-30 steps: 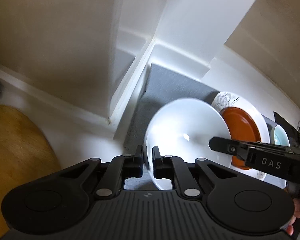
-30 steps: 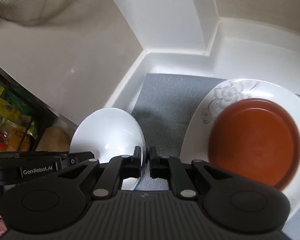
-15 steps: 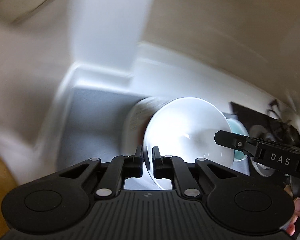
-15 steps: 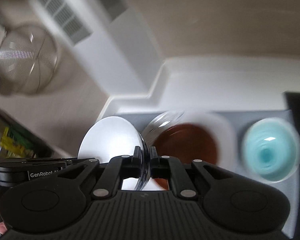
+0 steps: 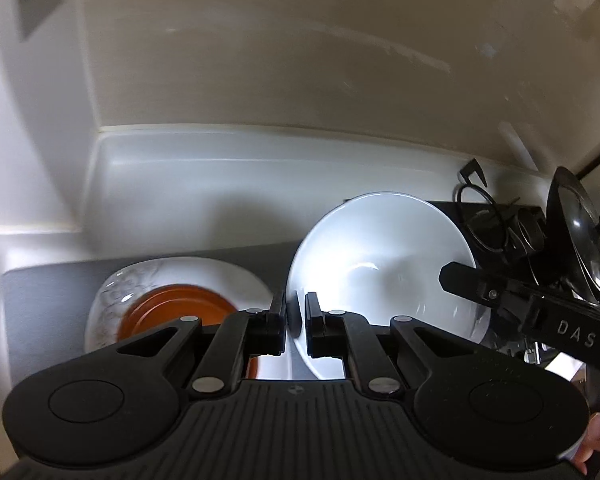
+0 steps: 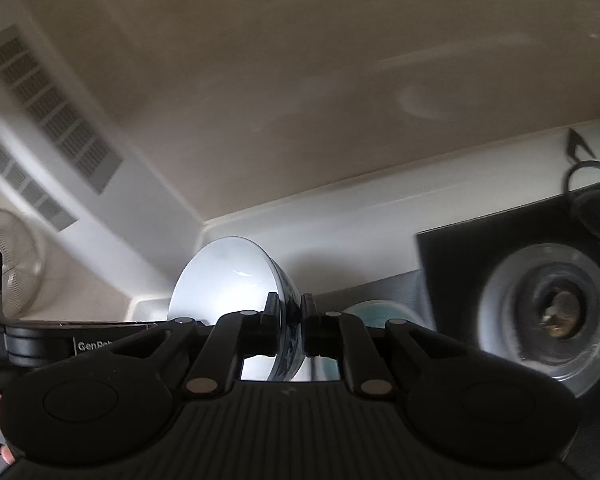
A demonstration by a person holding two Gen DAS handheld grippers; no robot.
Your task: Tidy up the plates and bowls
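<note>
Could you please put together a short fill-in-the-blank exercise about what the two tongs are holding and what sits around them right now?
1. Both the left tongs and the right tongs are clamped on the rim of the same ____ bowl.
2. The brown dish rests on a floral white ____.
3. Beneath that pair lies a ____ mat.
4. Right of the bowl in the right wrist view, a glass ____ lies on a dark surface.

Missing words: white; plate; grey; lid
</note>
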